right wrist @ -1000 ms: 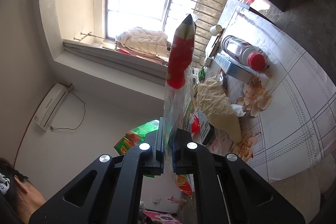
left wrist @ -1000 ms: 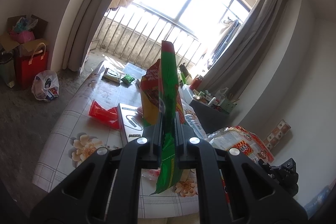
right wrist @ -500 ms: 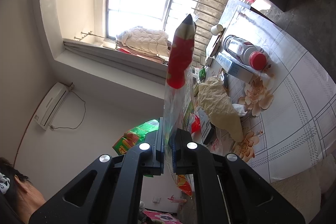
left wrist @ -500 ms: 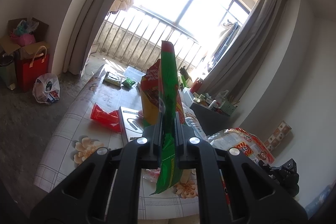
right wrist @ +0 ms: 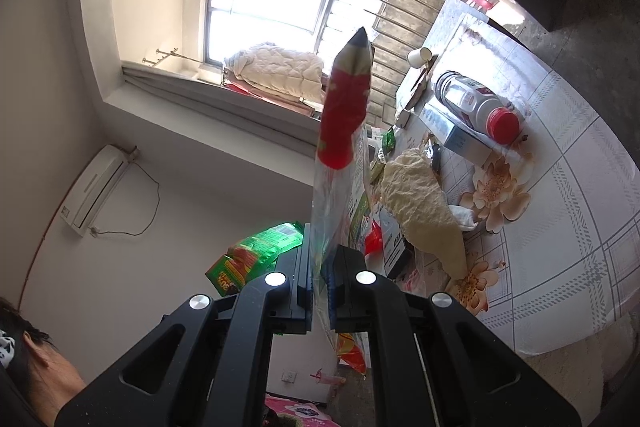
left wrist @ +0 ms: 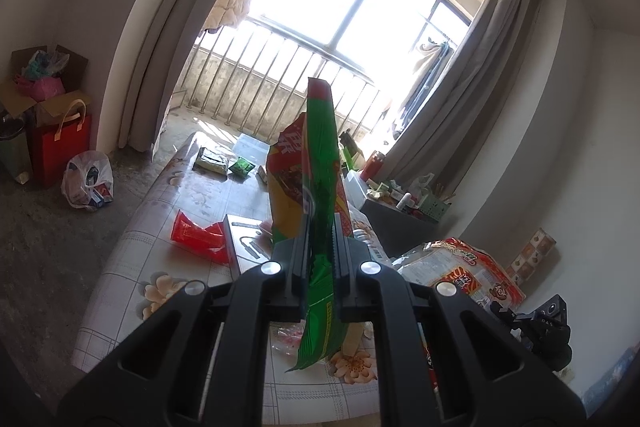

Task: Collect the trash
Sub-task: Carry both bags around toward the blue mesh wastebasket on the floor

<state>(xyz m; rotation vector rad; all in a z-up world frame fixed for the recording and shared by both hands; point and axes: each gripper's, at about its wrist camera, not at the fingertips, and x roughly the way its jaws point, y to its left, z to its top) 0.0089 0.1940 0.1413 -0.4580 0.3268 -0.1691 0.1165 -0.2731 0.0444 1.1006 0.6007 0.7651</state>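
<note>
Little has moved over the past second: both grippers hold the same wrappers in the same poses, with only a slight shift of the room behind them. Left gripper (left wrist: 320, 247), jaws nearly together, pinches a green snack bag (left wrist: 320, 163) that stands on edge between the pads, rising toward 12 o'clock and trailing below them toward 6 o'clock. Beyond it spreads a floral-cloth table (left wrist: 132, 259) with a red wrapper (left wrist: 196, 233) at 10 o'clock of the gripper and a large red-and-clear noodle bag (left wrist: 460, 263) at 3 o'clock. Right gripper (right wrist: 318, 263), jaws almost fully closed, clamps a clear plastic bag with a red band (right wrist: 340, 131), which climbs toward 12 o'clock from the pads. At 2 o'clock of that gripper, on the table, lie a crumpled beige paper (right wrist: 420, 207) and a red-capped bottle (right wrist: 476, 103) on its side.
</note>
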